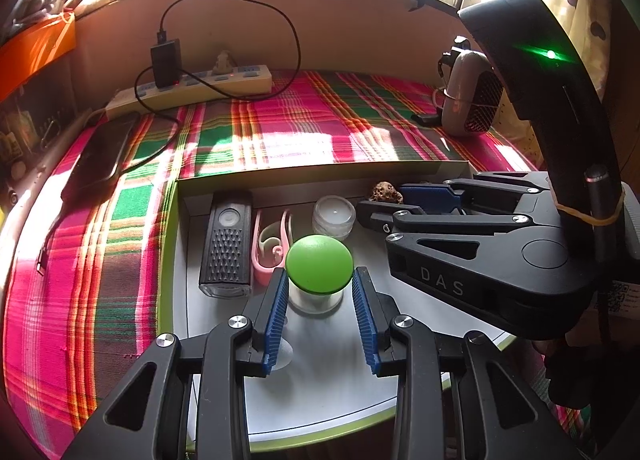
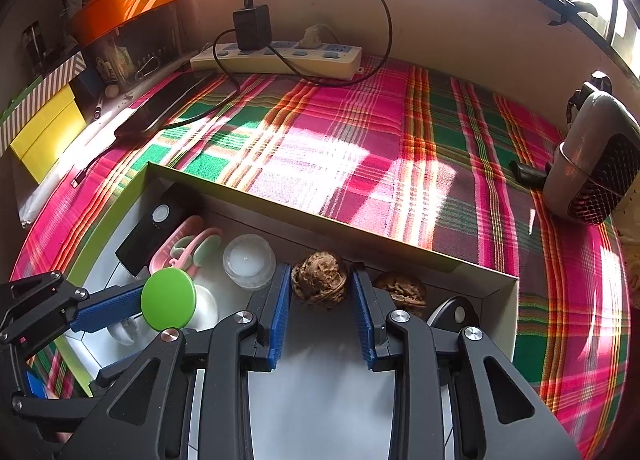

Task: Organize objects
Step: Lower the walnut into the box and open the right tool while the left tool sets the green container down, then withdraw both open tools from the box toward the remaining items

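Observation:
A shallow white box (image 1: 320, 174) with a green outer edge lies on the plaid cloth. Inside it, my left gripper (image 1: 320, 280) is shut on a small jar with a round green lid (image 1: 319, 264), pads against the lid's sides. The right wrist view shows one of its blue fingers (image 2: 108, 308) beside that lid (image 2: 168, 298). My right gripper (image 2: 320, 292) is shut on a brown walnut (image 2: 319, 282) near the box's far wall. A second walnut (image 2: 402, 292) lies just right of it. In the left wrist view the right gripper (image 1: 390, 202) reaches in from the right.
The box also holds a black lamp (image 1: 226, 244), a pink clip (image 1: 272, 248) and a small clear jar (image 1: 334, 216). On the cloth are a power strip (image 1: 200, 86), a dark phone (image 1: 100, 156) and a small heater (image 1: 472, 100). Stacked boxes (image 2: 128, 4) stand far left.

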A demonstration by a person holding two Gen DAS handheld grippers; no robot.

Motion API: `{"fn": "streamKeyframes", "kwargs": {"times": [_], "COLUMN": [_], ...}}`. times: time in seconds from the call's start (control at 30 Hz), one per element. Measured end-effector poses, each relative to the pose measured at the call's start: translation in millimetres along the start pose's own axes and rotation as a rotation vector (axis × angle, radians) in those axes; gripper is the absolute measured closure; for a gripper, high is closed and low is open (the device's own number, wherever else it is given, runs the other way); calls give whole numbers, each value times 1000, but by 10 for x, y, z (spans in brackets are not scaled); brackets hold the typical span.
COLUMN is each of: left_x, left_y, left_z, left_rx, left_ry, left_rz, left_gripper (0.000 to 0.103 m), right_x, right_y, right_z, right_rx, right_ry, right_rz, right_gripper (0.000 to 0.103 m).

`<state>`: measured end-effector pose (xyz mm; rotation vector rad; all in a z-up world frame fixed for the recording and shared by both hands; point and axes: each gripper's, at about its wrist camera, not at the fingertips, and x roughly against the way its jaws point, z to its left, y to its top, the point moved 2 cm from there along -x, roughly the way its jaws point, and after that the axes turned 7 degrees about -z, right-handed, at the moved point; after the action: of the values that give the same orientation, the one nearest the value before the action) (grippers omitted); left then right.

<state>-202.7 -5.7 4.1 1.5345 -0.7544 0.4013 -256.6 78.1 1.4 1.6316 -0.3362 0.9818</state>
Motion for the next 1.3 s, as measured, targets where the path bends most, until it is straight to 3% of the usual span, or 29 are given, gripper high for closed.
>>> {"fn": "streamKeyframes", "kwargs": {"times": [0.53,0.7,1.3], "left_x": [1,1,236], "left_y": [-3,-5,-18], "left_z": [-1,0,-85], "left_rx": [0,1,-18], "left_ry": [2,2,15], "left_rz": [-1,-4,-41], "left_gripper": [72,71,71], "right_x": [-8,25,254], "right_y": [12,13,-3], "right_z": [-13,-23,-24], "right_rx": [-12,-23,-56], "right_ry": [-23,-28,-35], "right_rz": [5,-5,-55], "right_gripper": [65,50,50]}}
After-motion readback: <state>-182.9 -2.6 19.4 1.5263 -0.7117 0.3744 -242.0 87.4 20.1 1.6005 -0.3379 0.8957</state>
